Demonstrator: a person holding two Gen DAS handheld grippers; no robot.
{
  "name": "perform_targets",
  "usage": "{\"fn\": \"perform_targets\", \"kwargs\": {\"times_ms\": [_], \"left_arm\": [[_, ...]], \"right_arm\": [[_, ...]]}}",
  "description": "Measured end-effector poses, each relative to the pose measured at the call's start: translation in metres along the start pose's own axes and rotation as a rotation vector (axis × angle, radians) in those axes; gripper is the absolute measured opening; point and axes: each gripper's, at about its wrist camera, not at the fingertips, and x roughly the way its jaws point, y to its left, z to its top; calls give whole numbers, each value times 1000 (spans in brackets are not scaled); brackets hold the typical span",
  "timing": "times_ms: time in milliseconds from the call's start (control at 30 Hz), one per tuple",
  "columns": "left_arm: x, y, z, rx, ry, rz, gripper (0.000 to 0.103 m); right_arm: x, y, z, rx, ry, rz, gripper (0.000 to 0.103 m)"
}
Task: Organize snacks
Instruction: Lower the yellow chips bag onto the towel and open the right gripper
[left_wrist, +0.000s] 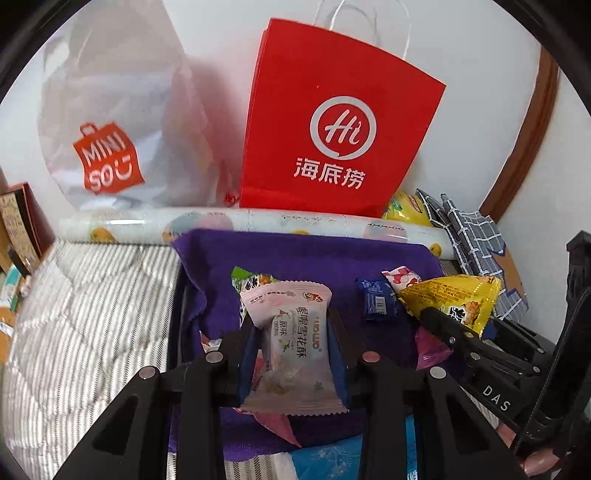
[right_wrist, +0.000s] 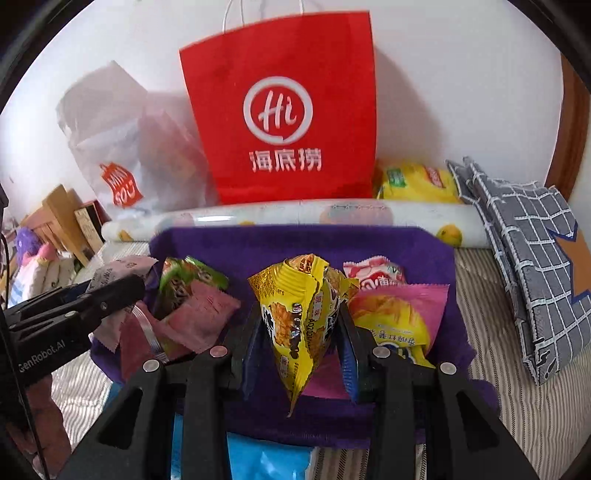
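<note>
Over the purple cloth (left_wrist: 295, 251) in the left wrist view, we see the left gripper (left_wrist: 293, 354) closed on a pale pink snack packet (left_wrist: 291, 343), its long axis running along the fingers, lifted clear of the cloth. A blue candy (left_wrist: 376, 301) and a red-and-white candy (left_wrist: 400, 277) lie to the right, nearer the right gripper (left_wrist: 454, 328), which enters from that side clamped on a yellow cone packet (left_wrist: 458, 299). A red paper bag (left_wrist: 332, 122) stands upright behind a rolled sheet (left_wrist: 240, 221), straight ahead of both tools; we judge it a likely place for the snacks, though nothing confirms this. In the right wrist view, the right gripper (right_wrist: 299, 332) pinches the yellow cone packet (right_wrist: 299, 314) point down, long axis roughly vertical. This view alone shows a pink chip packet (right_wrist: 399, 314) just behind the cone, and green packets (right_wrist: 192, 280) with dull pink packets (right_wrist: 199, 317) beside the left gripper (right_wrist: 122, 291); the blue candy is hidden here
</note>
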Motion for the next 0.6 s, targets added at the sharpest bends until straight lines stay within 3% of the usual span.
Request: {"fn": "perform_targets", "kwargs": {"times_ms": [300,600], "left_arm": [[4,6,-3,-21,4,2,33],[6,6,-4,-21,5,-1,33]], "right_arm": [[9,0,-2,2,42,2,37],[5,-4,-1,27,20,-1,37]]}}
